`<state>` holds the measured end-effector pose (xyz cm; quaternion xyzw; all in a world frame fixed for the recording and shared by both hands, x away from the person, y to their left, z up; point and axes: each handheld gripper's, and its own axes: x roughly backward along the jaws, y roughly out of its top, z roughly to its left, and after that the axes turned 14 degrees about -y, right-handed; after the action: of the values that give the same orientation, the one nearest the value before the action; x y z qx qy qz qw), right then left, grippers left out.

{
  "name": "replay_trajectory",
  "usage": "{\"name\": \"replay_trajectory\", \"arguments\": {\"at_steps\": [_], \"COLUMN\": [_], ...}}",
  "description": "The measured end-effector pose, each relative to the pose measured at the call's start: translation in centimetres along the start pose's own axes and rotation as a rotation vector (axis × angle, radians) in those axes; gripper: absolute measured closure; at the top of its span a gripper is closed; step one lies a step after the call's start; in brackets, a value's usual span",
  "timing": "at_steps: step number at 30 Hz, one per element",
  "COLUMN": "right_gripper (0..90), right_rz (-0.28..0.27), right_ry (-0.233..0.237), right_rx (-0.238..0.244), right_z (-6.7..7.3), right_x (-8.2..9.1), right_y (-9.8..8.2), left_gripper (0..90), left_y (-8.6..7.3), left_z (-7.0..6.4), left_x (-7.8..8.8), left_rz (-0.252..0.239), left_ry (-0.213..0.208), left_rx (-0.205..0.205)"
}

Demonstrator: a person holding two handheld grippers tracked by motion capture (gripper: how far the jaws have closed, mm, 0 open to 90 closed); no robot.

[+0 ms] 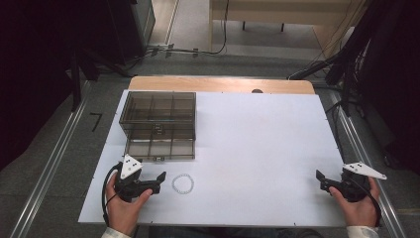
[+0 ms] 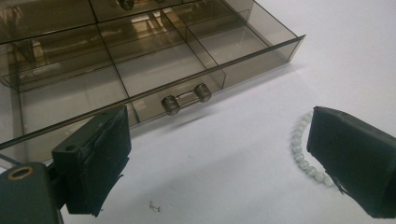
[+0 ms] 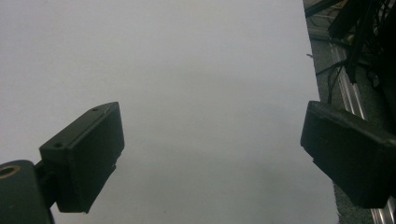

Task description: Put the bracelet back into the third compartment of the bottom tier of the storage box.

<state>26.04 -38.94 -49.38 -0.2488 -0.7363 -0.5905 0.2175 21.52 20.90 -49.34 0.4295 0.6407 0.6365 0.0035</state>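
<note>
The left tongs (image 1: 159, 179) rest near the front left corner of the white surface (image 1: 257, 148), held by the person's left hand (image 1: 124, 201). Their jaws stand wide apart and hold nothing. A small bead bracelet (image 1: 183, 184) lies flat on the surface just beside the tips of these tongs, to their right. In the left gripper view the bracelet (image 2: 303, 156) shows partly behind the right jaw, not between the two jaws. Behind the tongs stands a smoky transparent organizer box (image 1: 158, 124) with compartments; its lowest drawer (image 2: 154, 70) with a small bar handle (image 2: 186, 98) is pulled out toward the person. The right tongs (image 1: 321, 179) are well apart, at the front right edge of the surface, in the right hand (image 1: 357, 204); their jaws are also wide open and empty.
</note>
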Motion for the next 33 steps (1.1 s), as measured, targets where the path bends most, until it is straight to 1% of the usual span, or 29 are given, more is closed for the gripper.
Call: {"name": "replay_trajectory", "arguments": {"at_steps": [3,4,9,14,18,25,27,33], "right_gripper": [4.6,4.6,4.6,4.6,4.6,4.6,4.6,4.6], "right_rz": [-0.002,-0.003,-0.002,-0.005,-0.003,-0.002,0.001,-0.002], "right_ry": [-0.002,-0.002,-0.002,-0.005,-0.006,-0.009,-0.008,-0.008], "right_rx": [0.002,0.003,0.003,0.007,0.007,0.006,0.003,0.007], "right_z": [0.0,0.0,0.0,0.0,0.0,0.0,0.1,0.1], "right_x": [0.0,0.0,0.0,0.0,0.0,0.1,0.1,0.1], "right_y": [0.0,0.0,0.0,0.0,0.0,0.0,0.0,0.0], "left_gripper": [6.5,6.5,6.5,6.5,6.5,6.5,7.0,7.0], "left_y": [0.0,0.0,0.1,0.2,0.2,0.3,0.3,0.3], "left_z": [-0.1,-0.2,-0.3,-0.3,-0.4,-0.7,-0.9,-1.2], "left_x": [-0.2,-0.3,-0.6,-0.8,-1.1,-1.8,-2.1,-2.6], "left_rz": [0.010,0.016,0.023,0.032,0.038,0.064,0.081,0.102], "left_ry": [0.002,-0.003,-0.007,-0.003,-0.009,-0.030,-0.040,-0.039], "left_rx": [-0.005,-0.010,-0.015,-0.013,-0.015,-0.021,-0.030,-0.036]}}
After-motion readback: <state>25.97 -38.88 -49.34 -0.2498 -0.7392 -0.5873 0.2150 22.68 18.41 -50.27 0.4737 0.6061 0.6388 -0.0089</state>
